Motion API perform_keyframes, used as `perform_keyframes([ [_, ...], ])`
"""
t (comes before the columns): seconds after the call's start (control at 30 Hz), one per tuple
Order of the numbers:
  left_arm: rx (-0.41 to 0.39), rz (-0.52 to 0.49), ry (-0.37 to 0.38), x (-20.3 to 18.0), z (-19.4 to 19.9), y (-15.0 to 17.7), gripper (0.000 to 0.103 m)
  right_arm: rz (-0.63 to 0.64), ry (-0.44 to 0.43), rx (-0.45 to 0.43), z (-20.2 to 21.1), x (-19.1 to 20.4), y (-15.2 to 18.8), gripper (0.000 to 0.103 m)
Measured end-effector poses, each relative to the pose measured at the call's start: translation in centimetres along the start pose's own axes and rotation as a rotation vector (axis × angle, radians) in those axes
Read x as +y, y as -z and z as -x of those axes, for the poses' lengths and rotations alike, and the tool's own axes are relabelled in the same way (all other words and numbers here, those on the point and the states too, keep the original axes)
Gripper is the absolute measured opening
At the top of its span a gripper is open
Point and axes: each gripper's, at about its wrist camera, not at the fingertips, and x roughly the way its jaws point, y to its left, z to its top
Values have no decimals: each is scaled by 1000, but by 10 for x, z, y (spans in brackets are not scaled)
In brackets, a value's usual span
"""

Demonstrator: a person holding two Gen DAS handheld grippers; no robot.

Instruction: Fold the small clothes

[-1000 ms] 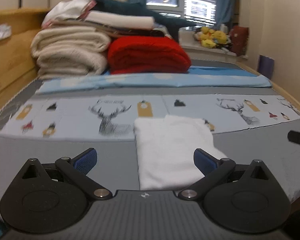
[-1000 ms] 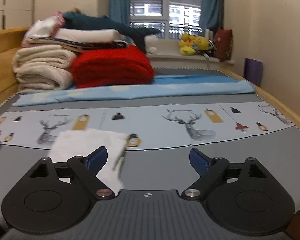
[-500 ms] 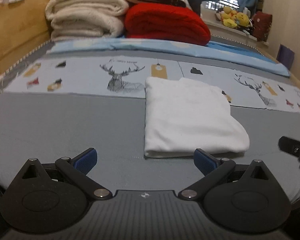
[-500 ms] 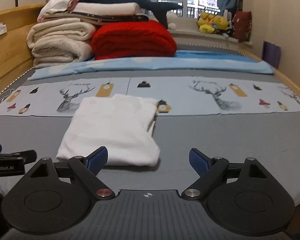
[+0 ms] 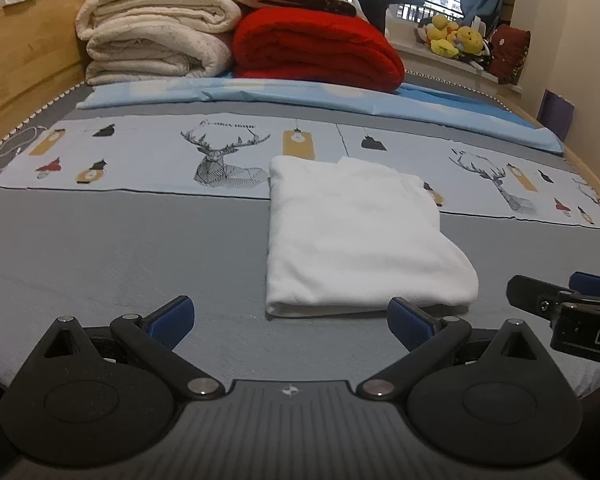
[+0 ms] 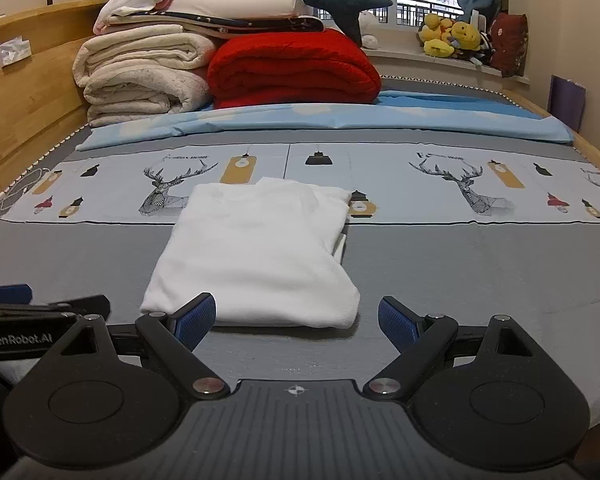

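A white garment [image 5: 356, 236] is lying folded into a compact rectangle on the bed [image 5: 100, 248], toward the near edge and roughly midway along it, with its far end overlapping the strip of deer-print sheet [image 5: 160, 156]. The left gripper [image 5: 290, 320] is hovering just short of the garment's near edge, its jaws spread wide and holding nothing; its right blue pad is sitting close to the near fold, though contact cannot be judged. The right gripper [image 6: 296, 318] is likewise gaping wide and empty, facing the same near edge from slightly further right.

The fold looks finished or nearly so, but along the garment's right side a lower layer is peeking out past the top one, so the stack is not quite square. If either gripper is pushed forward now, a pad could catch the near fold and drag the top layer, opening the bundle. A pinch taken on only the upper layer would probably lift it alone and undo the fold. The soft bed cover could also bunch under a sliding pad. The piles of blankets [image 6: 148, 76] at the far end are well clear.
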Motion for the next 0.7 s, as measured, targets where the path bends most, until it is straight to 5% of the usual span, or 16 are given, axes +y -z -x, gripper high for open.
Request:
perform_keyframes([
  [0.7, 7, -25, 29, -9, -6, 2, 103, 45, -31, 22, -2, 8, 1, 89],
])
